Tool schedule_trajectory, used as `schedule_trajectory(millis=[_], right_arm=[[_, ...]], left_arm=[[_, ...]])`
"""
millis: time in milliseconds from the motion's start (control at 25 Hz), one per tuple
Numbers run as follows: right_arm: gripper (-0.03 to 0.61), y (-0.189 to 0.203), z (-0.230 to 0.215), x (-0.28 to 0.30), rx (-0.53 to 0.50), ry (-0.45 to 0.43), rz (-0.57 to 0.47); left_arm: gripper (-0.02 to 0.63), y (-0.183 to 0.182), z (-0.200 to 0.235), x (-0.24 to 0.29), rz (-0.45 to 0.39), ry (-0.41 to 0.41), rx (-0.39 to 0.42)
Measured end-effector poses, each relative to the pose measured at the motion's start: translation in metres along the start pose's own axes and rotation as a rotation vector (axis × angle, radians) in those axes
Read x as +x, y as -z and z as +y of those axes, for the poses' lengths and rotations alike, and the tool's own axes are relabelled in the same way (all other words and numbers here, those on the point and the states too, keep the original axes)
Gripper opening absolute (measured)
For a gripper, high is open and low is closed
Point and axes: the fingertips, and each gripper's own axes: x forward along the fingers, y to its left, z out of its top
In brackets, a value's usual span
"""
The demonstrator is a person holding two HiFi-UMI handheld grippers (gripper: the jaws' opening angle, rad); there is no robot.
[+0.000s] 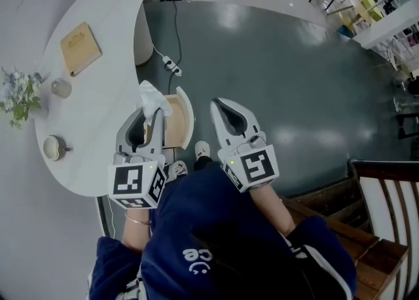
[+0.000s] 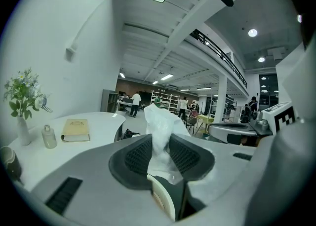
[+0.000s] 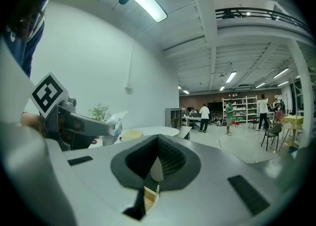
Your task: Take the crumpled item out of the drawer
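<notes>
The crumpled item [image 1: 150, 97] is a white wad of tissue or thin plastic. My left gripper [image 1: 156, 112] is shut on it and holds it above the open wooden drawer [image 1: 177, 125] under the white table [image 1: 105, 10]. In the left gripper view the crumpled item [image 2: 160, 133] stands up between the dark pads [image 2: 136, 158] of the left gripper [image 2: 160, 160], and the drawer's rim [image 2: 163, 201] shows below. My right gripper [image 1: 217, 104] hovers just right of the drawer, its jaws together with nothing in them. The right gripper view shows the right gripper [image 3: 157, 157], and the left gripper [image 3: 74, 124] with the crumpled item [image 3: 116, 121].
On the table lie a tan book [image 1: 80, 48], a small jar [image 1: 61, 88], a vase of flowers [image 1: 18, 95] and a cup [image 1: 54, 148]. A power strip [image 1: 171, 66] with its cable lies on the grey floor. A wooden chair [image 1: 386, 213] stands at the right.
</notes>
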Motion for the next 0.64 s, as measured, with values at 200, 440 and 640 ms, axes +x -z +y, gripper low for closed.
schedule_trajectory(millis=[200,440,640], right_arm=[[0.006,0.000,0.002,0.004,-0.006,0.008,0.003],[0.006,0.001,0.007,0.012,-0.009,0.007,0.008],[0.006,0.004,0.012,0.017,-0.009,-0.003,0.012]], left_arm=[[0.112,0.000,0.008,0.000,0.004,-0.002,0.007],[0.114,-0.002,0.016,0.000,0.007,-0.004,0.010],[0.114,0.001,0.022,0.001,0.015,-0.005,0.013]])
